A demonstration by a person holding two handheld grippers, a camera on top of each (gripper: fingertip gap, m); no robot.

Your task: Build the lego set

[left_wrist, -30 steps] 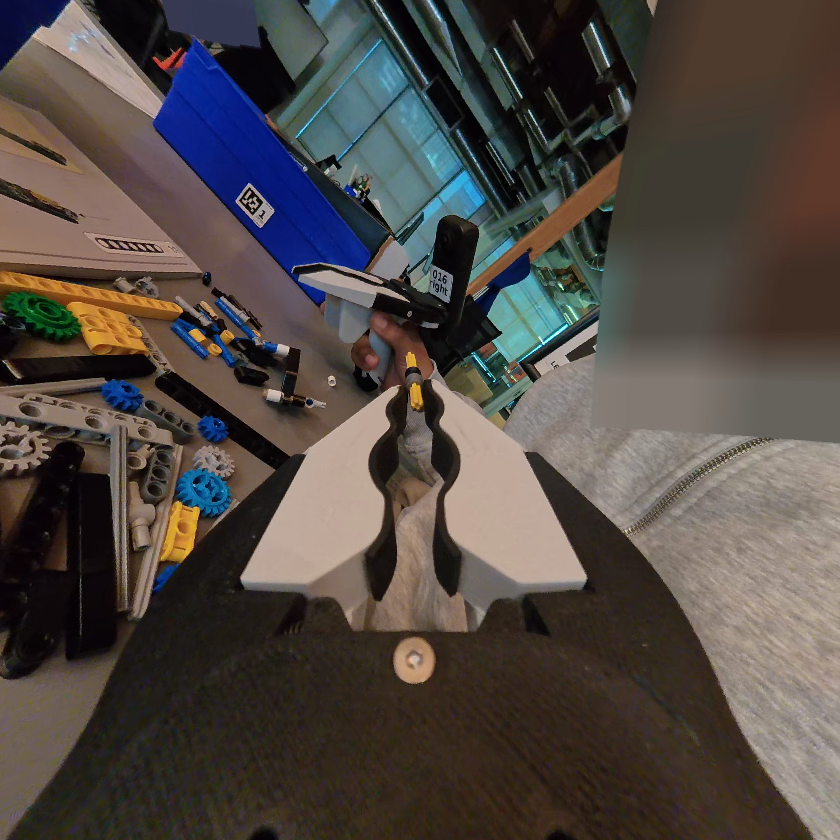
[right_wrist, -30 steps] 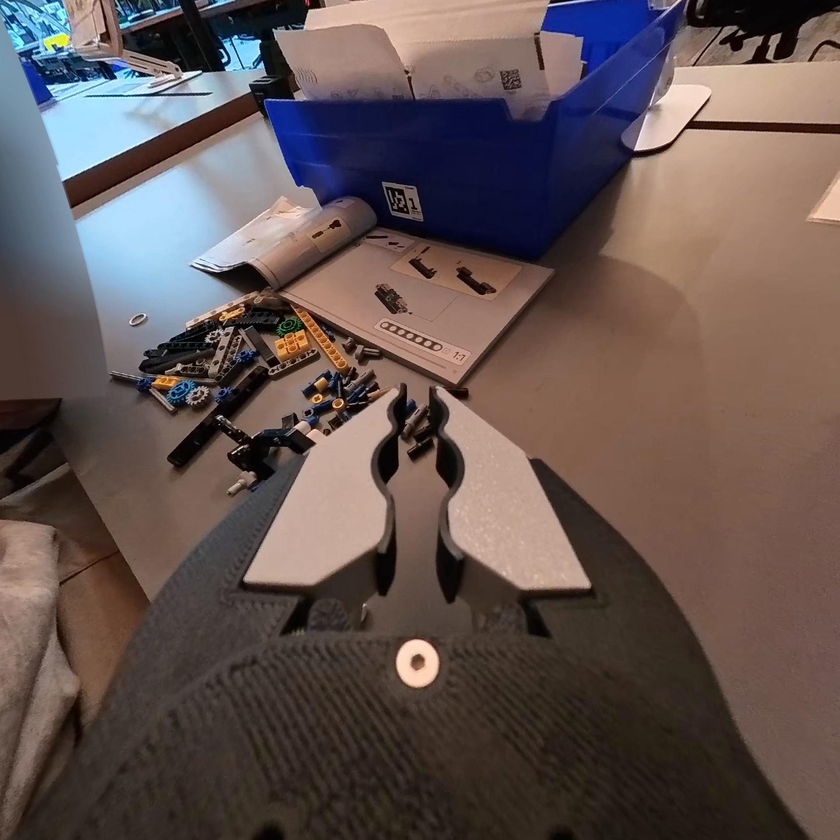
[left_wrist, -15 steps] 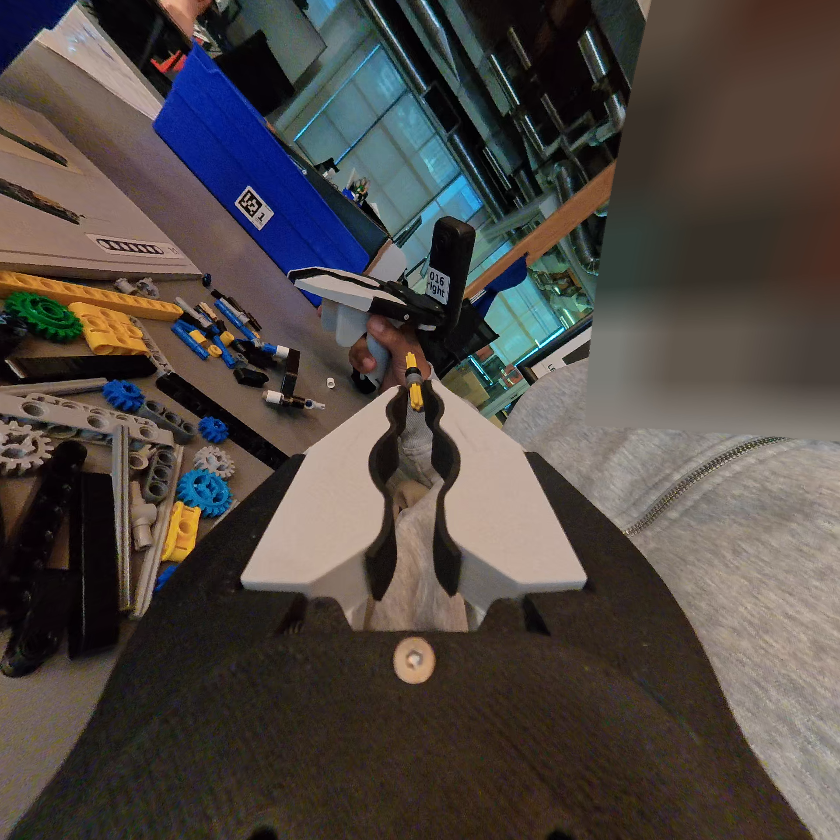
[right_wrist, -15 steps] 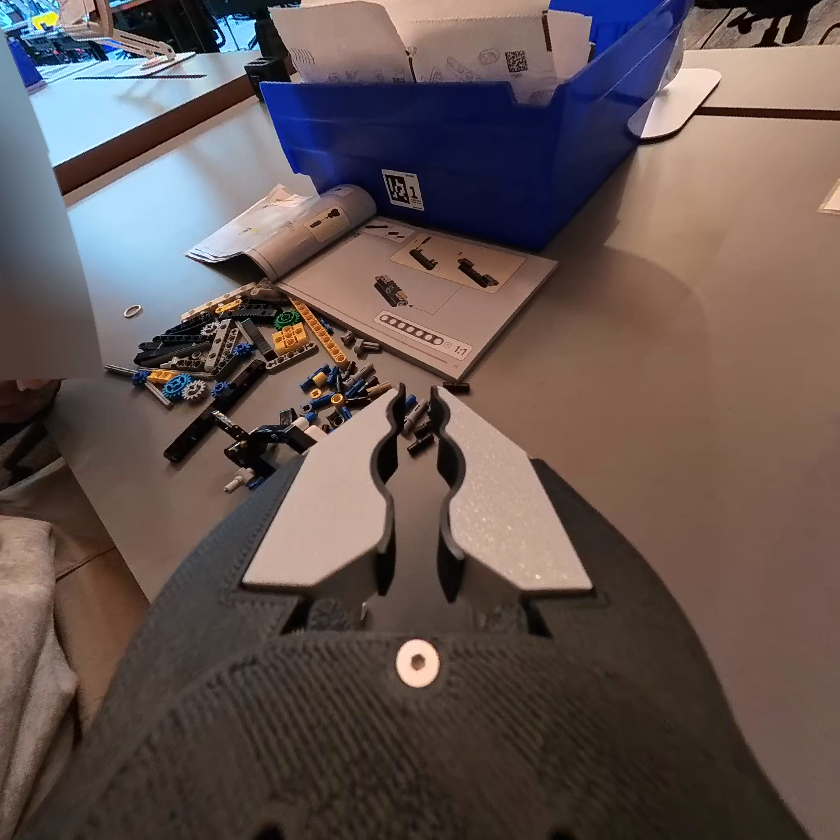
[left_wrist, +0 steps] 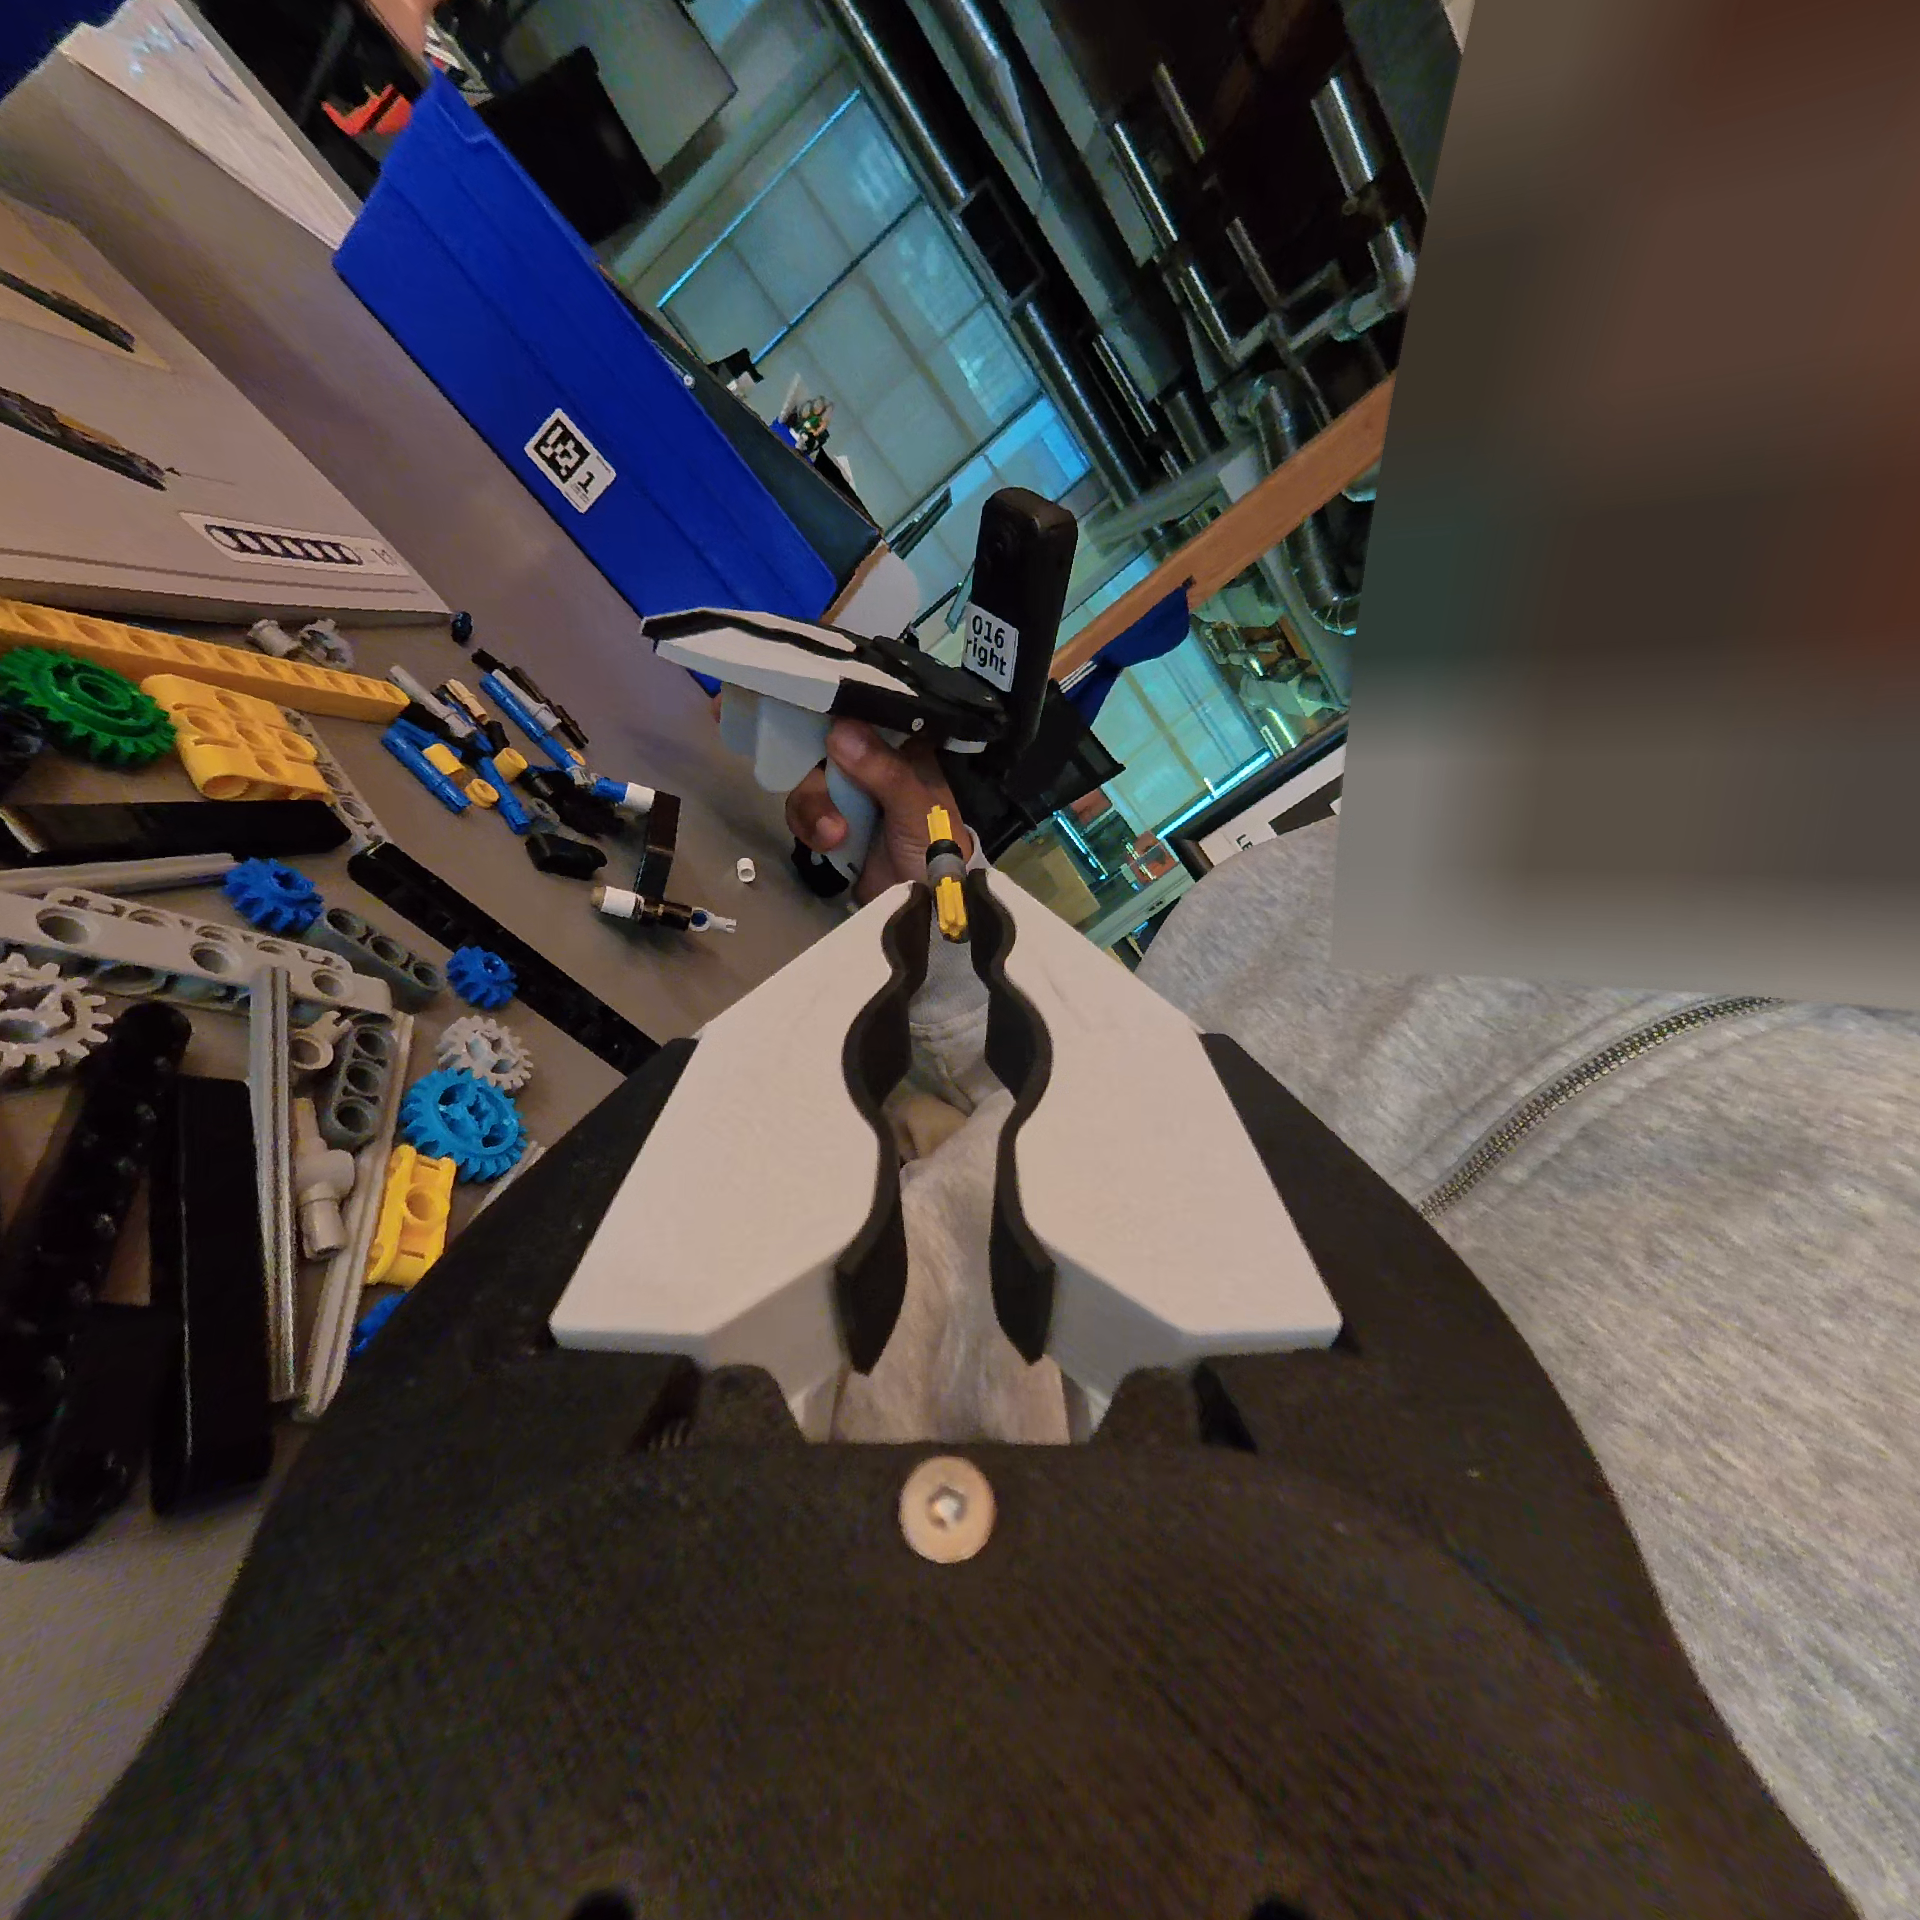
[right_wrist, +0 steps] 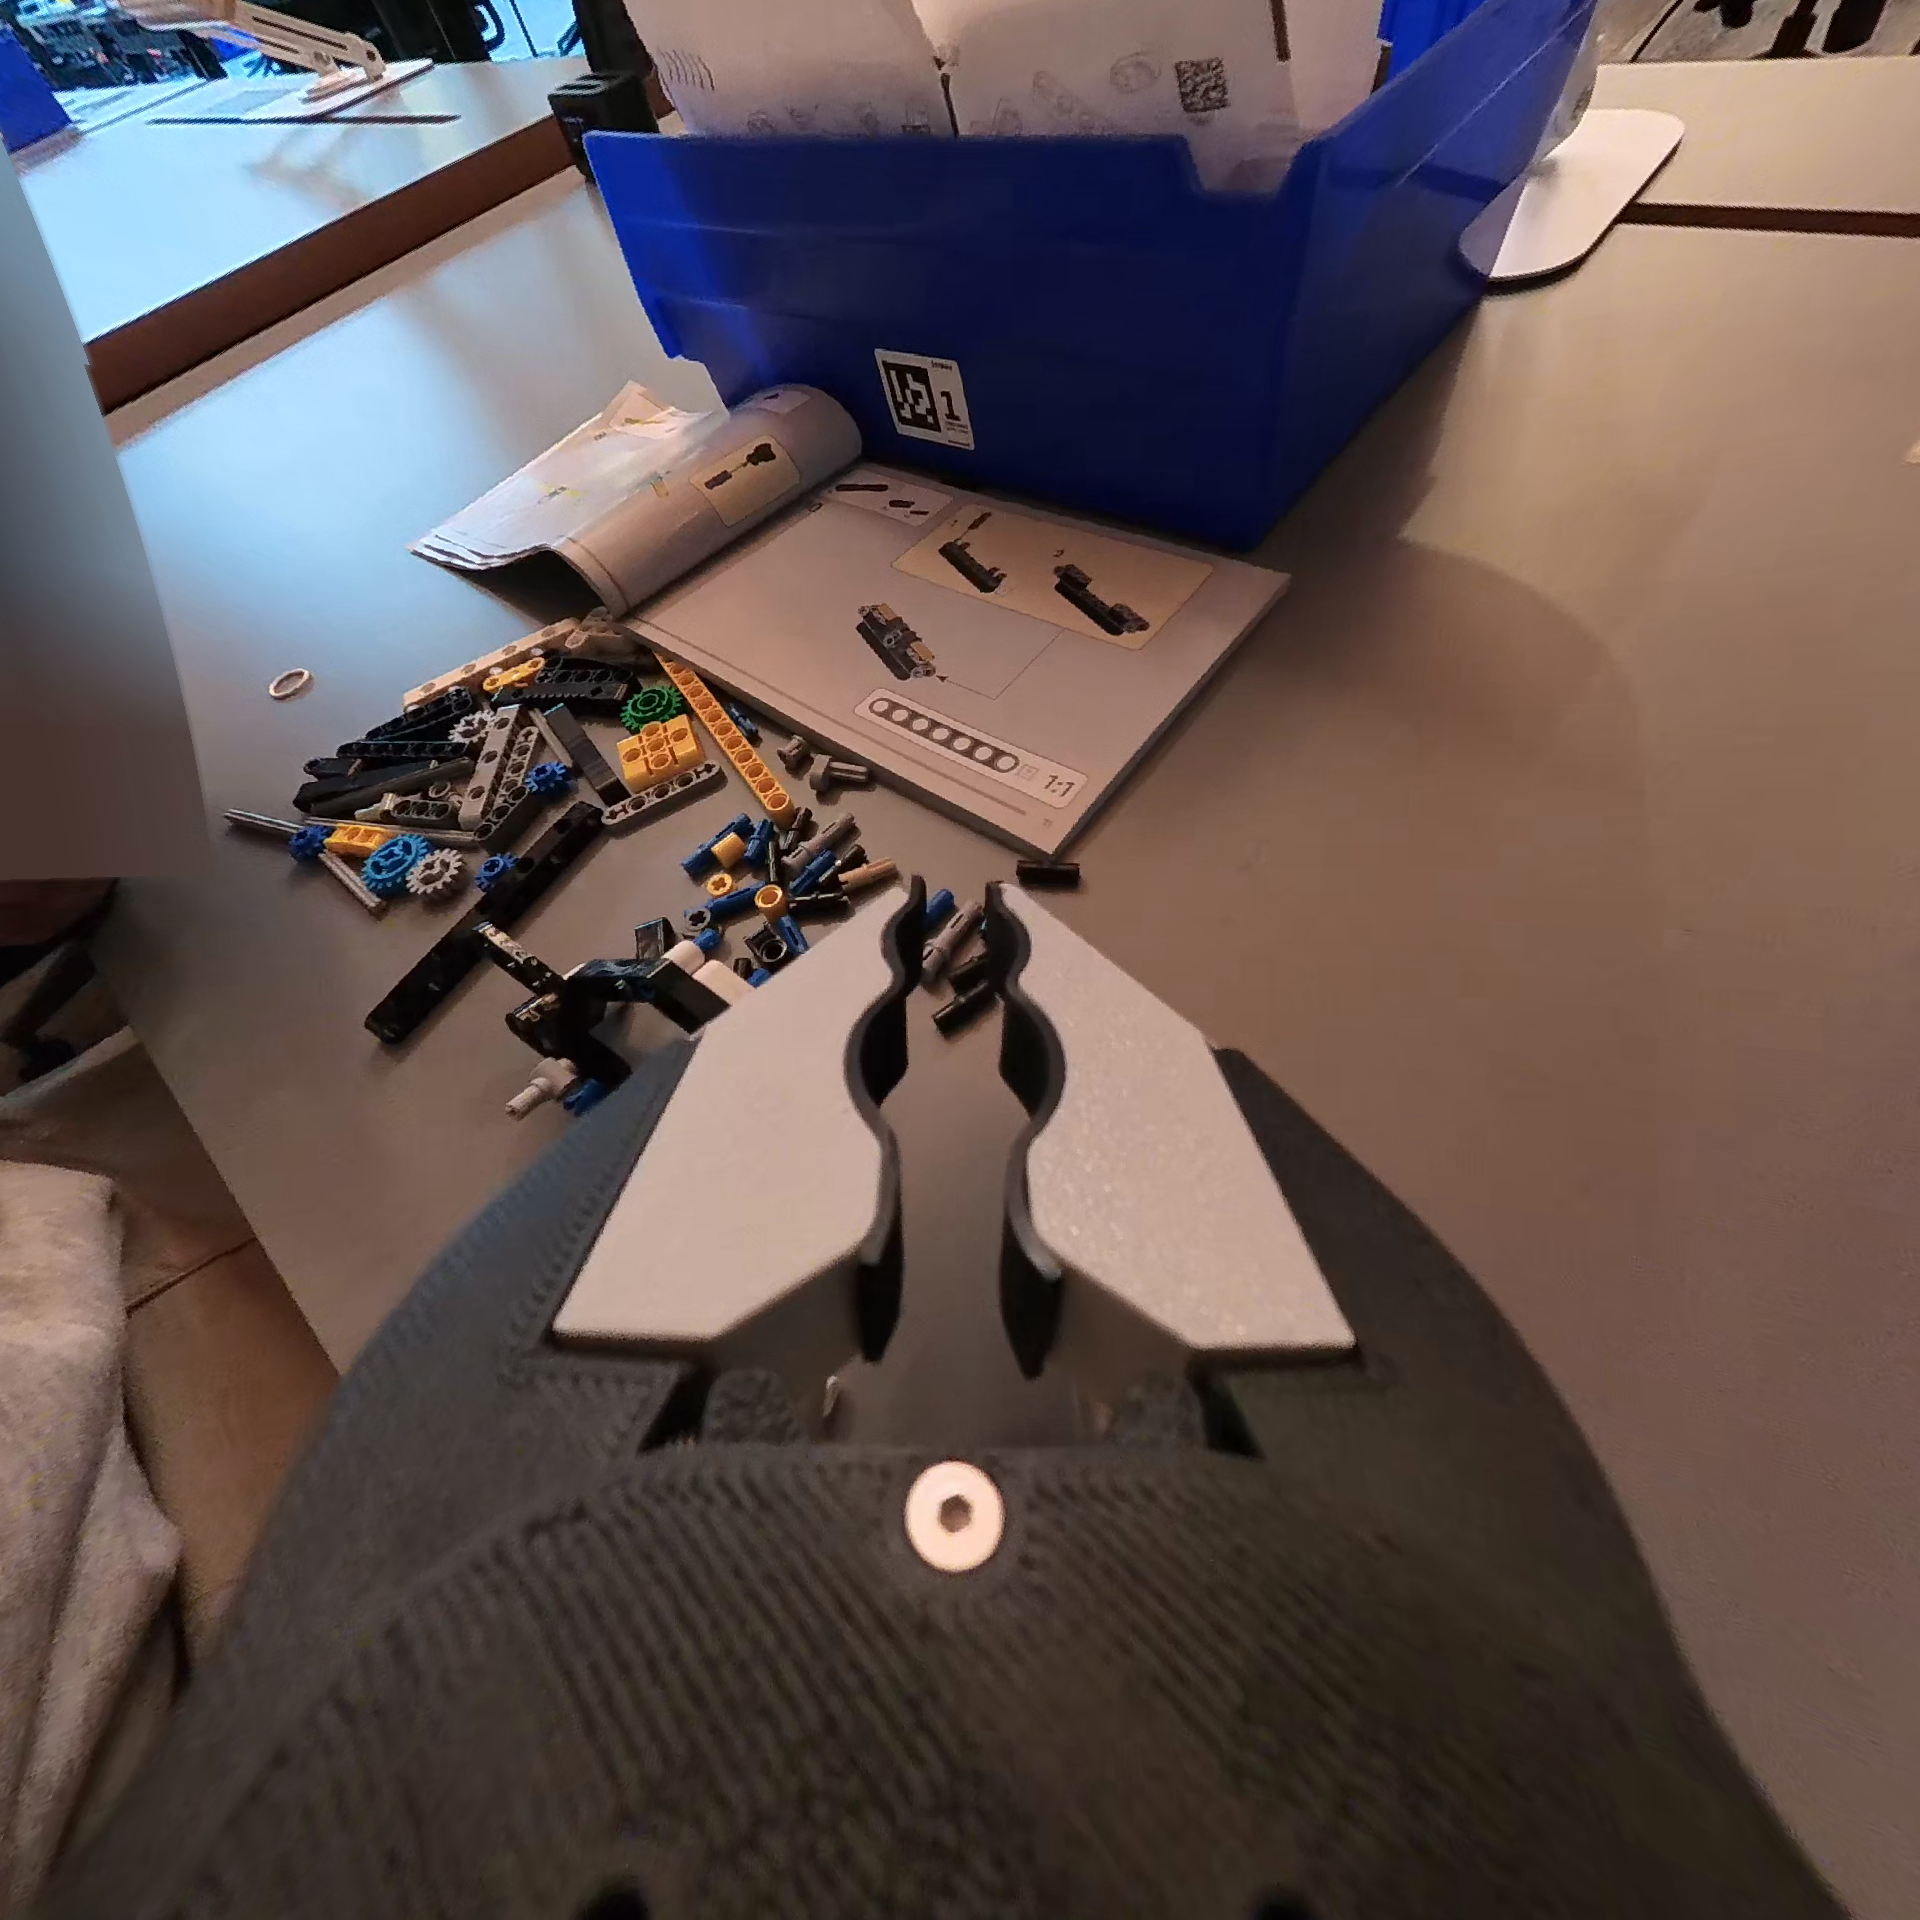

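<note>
My left gripper is shut on a small yellow and grey pin that sticks up past its tips, held in the air off the table's near edge. My right gripper is narrowly open and empty, hovering above loose blue, grey and black pins. It also shows in the left wrist view, held by a hand. A small black, blue and white sub-assembly lies left of the right gripper. Loose beams and gears lie further left.
An open instruction booklet lies beyond the parts, with a blue bin full of paper bags behind it. A lone black pin lies near the booklet's corner. A grey-sleeved person sits at the grey table's near edge. The grippers' ends are close to 20 cm from one another.
The right gripper has drifted slightly forward toward the parts and the bin. The left gripper has held almost still with the pin in it.
</note>
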